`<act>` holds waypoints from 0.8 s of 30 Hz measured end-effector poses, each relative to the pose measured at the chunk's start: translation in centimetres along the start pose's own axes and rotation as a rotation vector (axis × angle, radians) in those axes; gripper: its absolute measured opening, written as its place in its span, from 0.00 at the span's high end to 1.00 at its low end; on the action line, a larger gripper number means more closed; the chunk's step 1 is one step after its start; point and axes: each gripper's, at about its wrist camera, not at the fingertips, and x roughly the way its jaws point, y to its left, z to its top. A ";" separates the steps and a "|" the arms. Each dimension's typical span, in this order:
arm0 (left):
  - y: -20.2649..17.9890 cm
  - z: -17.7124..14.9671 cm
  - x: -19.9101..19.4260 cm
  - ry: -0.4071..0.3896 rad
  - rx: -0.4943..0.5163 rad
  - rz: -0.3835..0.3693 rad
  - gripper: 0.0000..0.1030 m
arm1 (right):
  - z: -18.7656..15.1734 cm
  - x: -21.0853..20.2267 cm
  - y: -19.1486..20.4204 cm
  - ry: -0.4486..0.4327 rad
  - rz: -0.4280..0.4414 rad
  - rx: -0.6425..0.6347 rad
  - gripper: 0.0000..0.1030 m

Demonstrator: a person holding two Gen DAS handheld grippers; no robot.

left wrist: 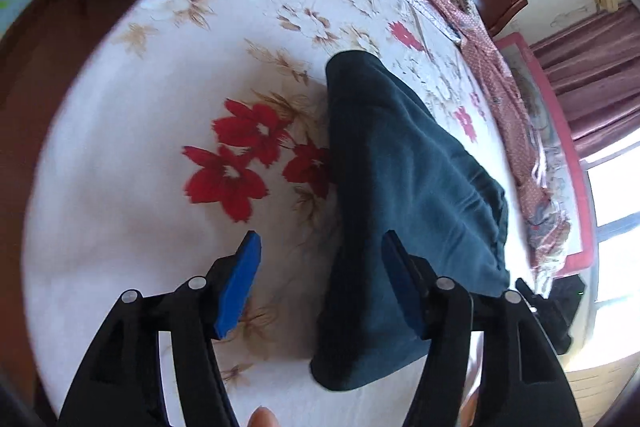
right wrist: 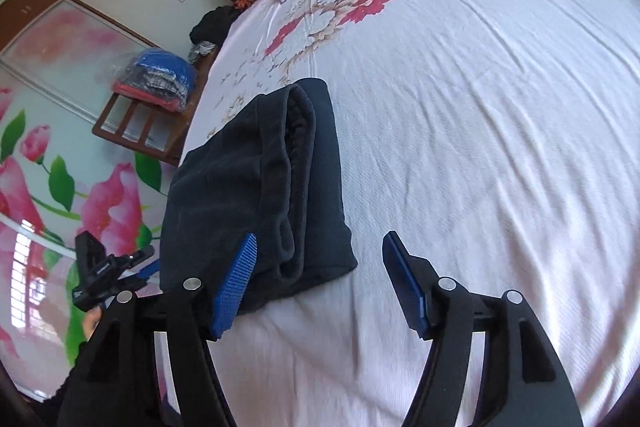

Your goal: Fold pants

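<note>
Your dark folded pants [left wrist: 404, 187] lie on the flowered bed [left wrist: 160, 107], long axis running away from you toward the headboard edge — between your spread, empty left gripper [left wrist: 320, 283] and right gripper [right wrist: 320, 283].

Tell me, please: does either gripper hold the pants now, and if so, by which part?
Nothing is held. The left gripper and the right gripper both stand open, with no cloth pinched between their pads. The folded pants lie free on the bed sheet.
</note>
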 end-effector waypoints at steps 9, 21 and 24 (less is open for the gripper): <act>-1.7 -6.9 -8.6 -0.084 0.219 0.411 0.05 | -7.4 -3.5 4.3 0.053 -0.189 -0.068 0.20; -7.1 -14.2 -14.1 -0.202 0.237 0.526 0.05 | -12.1 -5.2 11.9 -0.002 -0.450 -0.224 0.20; -10.0 -14.8 -15.8 -0.292 0.301 0.498 0.05 | -11.4 -6.7 14.2 -0.094 -0.468 -0.268 0.20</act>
